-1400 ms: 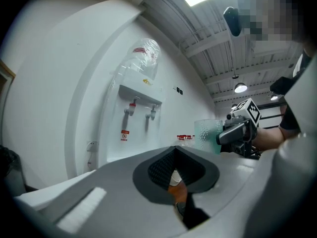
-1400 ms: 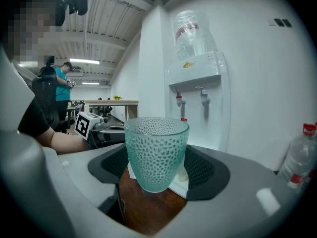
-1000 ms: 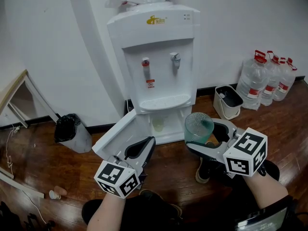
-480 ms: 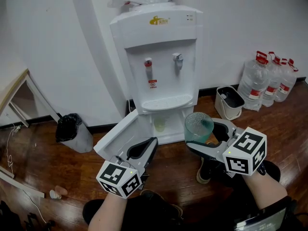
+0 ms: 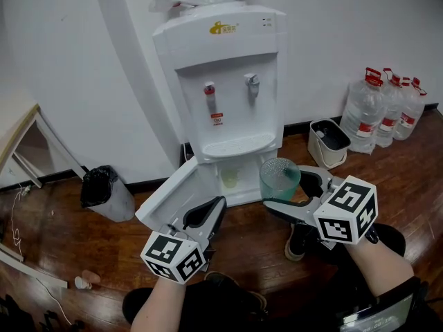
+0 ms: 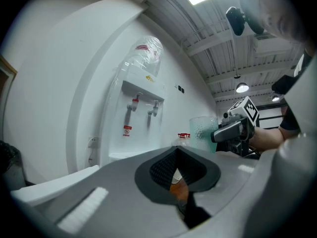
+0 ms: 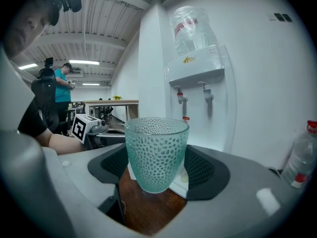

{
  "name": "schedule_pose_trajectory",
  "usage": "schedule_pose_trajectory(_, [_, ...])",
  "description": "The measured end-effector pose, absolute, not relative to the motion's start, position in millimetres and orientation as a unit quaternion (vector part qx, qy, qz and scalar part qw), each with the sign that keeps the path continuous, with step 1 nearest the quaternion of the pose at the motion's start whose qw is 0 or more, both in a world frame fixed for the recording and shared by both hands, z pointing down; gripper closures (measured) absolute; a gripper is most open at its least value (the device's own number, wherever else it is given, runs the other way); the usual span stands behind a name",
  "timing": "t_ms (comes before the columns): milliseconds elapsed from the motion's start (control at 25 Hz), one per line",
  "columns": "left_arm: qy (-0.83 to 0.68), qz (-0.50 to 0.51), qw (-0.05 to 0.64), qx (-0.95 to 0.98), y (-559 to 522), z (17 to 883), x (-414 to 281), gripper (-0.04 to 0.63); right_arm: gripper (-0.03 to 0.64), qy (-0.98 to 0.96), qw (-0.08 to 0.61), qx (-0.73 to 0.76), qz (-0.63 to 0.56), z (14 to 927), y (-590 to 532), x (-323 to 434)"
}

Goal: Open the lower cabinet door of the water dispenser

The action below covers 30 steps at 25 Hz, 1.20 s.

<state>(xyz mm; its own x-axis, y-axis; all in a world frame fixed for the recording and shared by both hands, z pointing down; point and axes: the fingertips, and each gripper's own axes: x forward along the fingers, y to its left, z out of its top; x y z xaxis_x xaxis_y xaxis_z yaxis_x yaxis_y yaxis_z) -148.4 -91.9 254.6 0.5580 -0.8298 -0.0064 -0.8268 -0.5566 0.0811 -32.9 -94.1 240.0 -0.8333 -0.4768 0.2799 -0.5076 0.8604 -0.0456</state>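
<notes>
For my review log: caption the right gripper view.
The right gripper grips a dimpled green glass facing the water dispenser.

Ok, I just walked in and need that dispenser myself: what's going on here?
A person stands facing the water dispenser with a gripper in each hand. The right gripper is closed on a green textured glass cup, held up off the floor. The left gripper is open and empty, hovering near the lower cabinet door, which already stands swung open to the left.
</notes>
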Motion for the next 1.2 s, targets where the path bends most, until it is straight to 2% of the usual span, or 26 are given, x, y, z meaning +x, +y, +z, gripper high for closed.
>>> schedule_pose_trajectory(600, [-0.495, 0.007, 0.033, 0.868, -105.3, 279.7, -156.9, 0.410, 0.261, -0.953, 0.147, 0.257, 0.056, 275.5, -114.0, -46.4])
schedule_pose_trajectory(1000, [-0.506, 0.033, 0.067, 0.859, -123.2, 313.5, -161.8, 0.411, 0.261, -0.951, 0.158, 0.257, 0.070, 318.6, -130.8, -50.6])
schedule_pose_trajectory(1200, [-0.522, 0.050, 0.085, 0.847, -137.4, 337.3, -166.8, 0.447, 0.260, -0.947, 0.155, 0.269, 0.085, 341.3, -145.9, -48.7])
